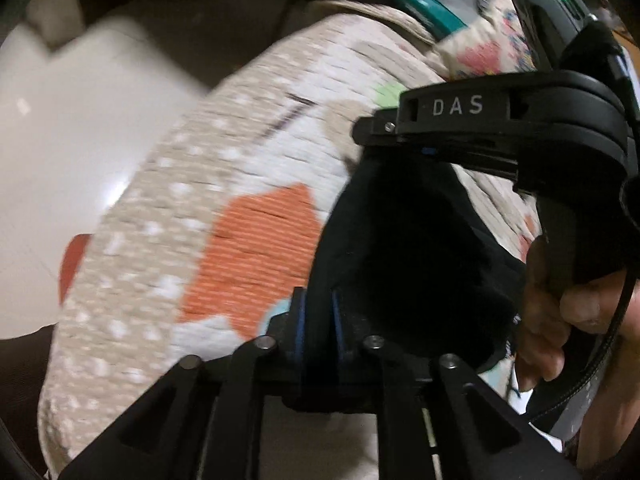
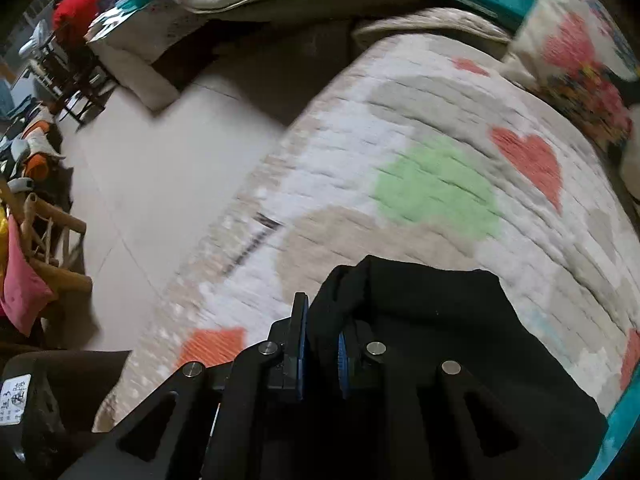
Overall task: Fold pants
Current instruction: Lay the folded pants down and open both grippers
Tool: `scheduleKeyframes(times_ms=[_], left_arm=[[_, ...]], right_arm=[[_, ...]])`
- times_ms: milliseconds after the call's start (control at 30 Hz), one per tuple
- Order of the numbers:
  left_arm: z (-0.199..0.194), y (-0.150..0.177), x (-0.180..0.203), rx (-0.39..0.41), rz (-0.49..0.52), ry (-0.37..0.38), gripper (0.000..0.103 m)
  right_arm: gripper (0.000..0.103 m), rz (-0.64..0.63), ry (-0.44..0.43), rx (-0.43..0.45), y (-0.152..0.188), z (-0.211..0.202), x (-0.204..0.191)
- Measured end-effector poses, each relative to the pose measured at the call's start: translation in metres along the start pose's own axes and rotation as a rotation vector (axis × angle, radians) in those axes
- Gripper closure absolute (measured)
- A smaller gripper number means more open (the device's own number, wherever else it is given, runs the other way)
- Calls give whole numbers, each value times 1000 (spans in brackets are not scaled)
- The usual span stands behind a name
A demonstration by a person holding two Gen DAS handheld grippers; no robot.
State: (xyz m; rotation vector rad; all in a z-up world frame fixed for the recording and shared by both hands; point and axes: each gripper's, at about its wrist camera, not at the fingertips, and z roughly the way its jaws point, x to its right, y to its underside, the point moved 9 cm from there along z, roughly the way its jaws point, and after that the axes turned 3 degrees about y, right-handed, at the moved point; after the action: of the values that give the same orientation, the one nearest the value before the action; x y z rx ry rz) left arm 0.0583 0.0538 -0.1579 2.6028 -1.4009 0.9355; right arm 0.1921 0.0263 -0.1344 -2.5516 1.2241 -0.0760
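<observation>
Pants (image 1: 400, 264), black, at 5 o'clock in left wrist view, clamped between blue pads of left gripper (image 1: 318, 328); right gripper (image 1: 472, 136) at 2 o'clock, state unclear there. Right wrist view: right gripper (image 2: 322, 344) pinching pants (image 2: 432, 312) over patterned quilt (image 2: 436, 188).

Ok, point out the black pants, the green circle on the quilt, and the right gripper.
black pants (image 2: 440, 320), right wrist view, bunched top fold.
green circle (image 2: 436, 188), right wrist view, its middle.
right gripper (image 2: 322, 344), right wrist view, between fingertips.
</observation>
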Motion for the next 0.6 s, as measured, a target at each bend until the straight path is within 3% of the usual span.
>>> scheduleKeyframes(times_ms=[100, 167, 233, 367, 500, 600], left_arm=[[-5, -3, -13, 8, -80, 20, 76], [-9, -6, -20, 15, -120, 32, 69], [-14, -11, -24, 42, -134, 16, 61], [-22, -23, -26, 75, -144, 10, 60], [-23, -27, -13, 88, -107, 13, 54], [-14, -31, 8, 88, -43, 7, 52]], right_arm=[[79, 11, 34, -20, -8, 15, -8], [63, 29, 28, -8, -14, 18, -6], [55, 52, 15, 35, -18, 6, -1], [43, 153, 19, 173, -17, -42, 32], [32, 276, 81, 291, 19, -96, 87], [31, 369, 151, 322, 78, -124, 131]])
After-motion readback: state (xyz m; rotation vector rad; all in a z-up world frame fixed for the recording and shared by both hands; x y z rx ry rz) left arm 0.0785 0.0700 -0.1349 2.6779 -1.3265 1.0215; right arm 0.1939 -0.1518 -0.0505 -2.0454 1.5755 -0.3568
